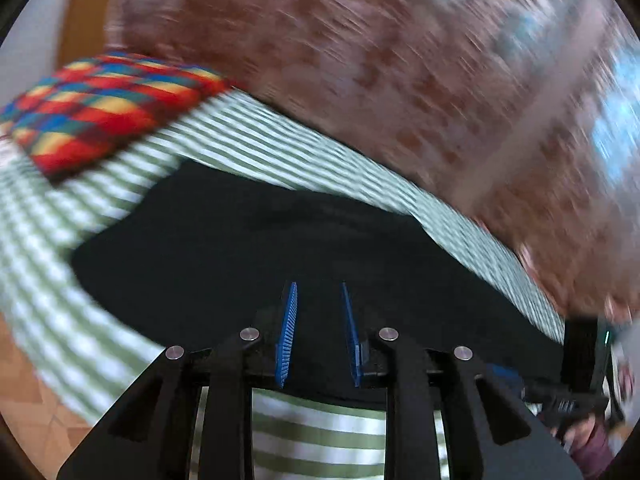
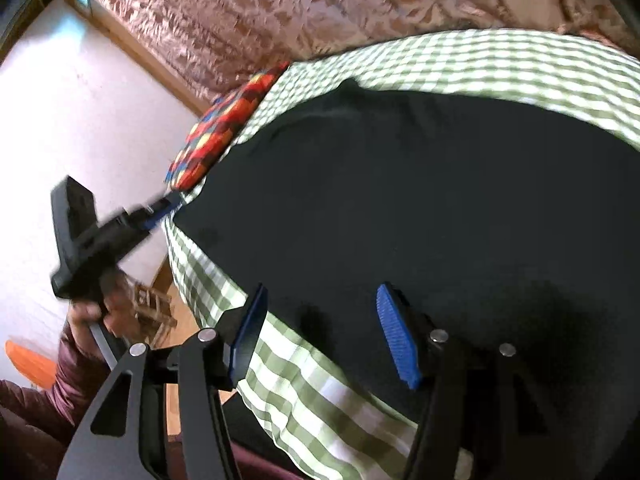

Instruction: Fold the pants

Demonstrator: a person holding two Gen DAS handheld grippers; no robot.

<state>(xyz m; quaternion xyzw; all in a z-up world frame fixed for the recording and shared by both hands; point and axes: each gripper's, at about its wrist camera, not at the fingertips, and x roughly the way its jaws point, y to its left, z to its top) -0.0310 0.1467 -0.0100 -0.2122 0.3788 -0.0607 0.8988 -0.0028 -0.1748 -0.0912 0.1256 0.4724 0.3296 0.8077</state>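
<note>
Black pants (image 1: pixel 248 248) lie spread flat on a green-and-white checked cloth (image 1: pixel 72 312); the left wrist view is blurred by motion. My left gripper (image 1: pixel 319 286) hovers over the pants' near edge, its blue pads a narrow gap apart, with nothing seen pinched between them. In the right wrist view the pants (image 2: pixel 420 200) fill the middle. My right gripper (image 2: pixel 324 296) stands open over their near edge, where the checked cloth (image 2: pixel 304 392) shows, its pads wide apart. The left gripper (image 2: pixel 168 206) shows there at the pants' far left corner, held by a hand (image 2: pixel 108 304).
A bright multicoloured checked cushion (image 1: pixel 100 108) lies at the cloth's far corner, the cushion (image 2: pixel 224 128) also showing in the right view. A brown floral curtain (image 2: pixel 280 12) hangs behind. A white wall (image 2: pixel 80 120), wooden floor (image 1: pixel 24 400) and a purple sleeve (image 2: pixel 44 396) are on the left.
</note>
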